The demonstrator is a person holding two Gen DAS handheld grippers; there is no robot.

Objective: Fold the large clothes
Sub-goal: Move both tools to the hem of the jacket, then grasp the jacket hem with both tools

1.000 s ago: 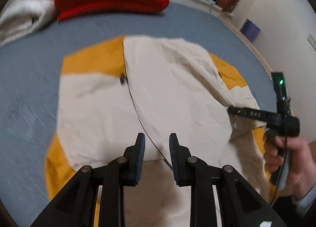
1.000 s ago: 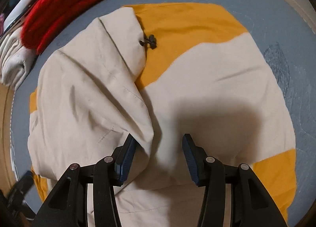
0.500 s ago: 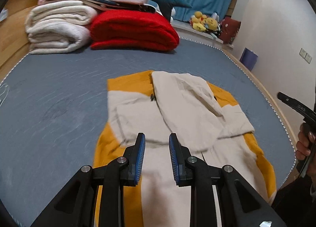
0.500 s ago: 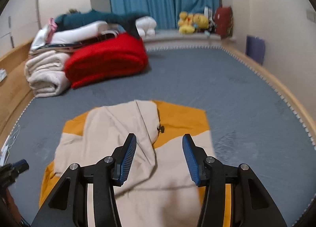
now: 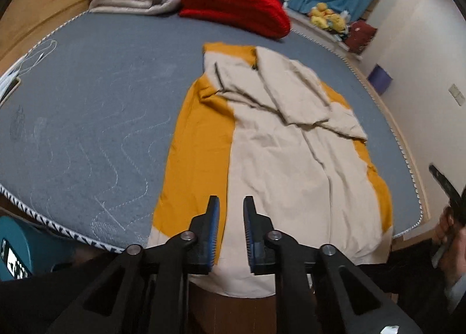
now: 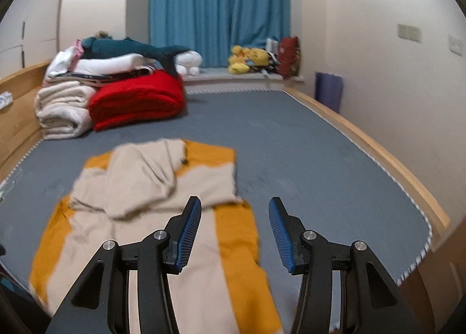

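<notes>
We are pulling both tools back from the garment (image 5: 291, 159): a second ago we were hovering close over it, now we are seeing the whole thing from the near edge. We judge the sleeve folds done and the lengthwise fold next.

The mattress (image 5: 102, 107) is filling the frame, grey and quilted. The garment is lying center to lower right in the left view, cream woven cloth with mustard panels, creased, sleeves folded inward, hem hanging over the edge.

Left gripper (image 5: 230, 230) is slightly open, holding nothing. Right gripper (image 6: 234, 236) is wide open, holding nothing.
</notes>
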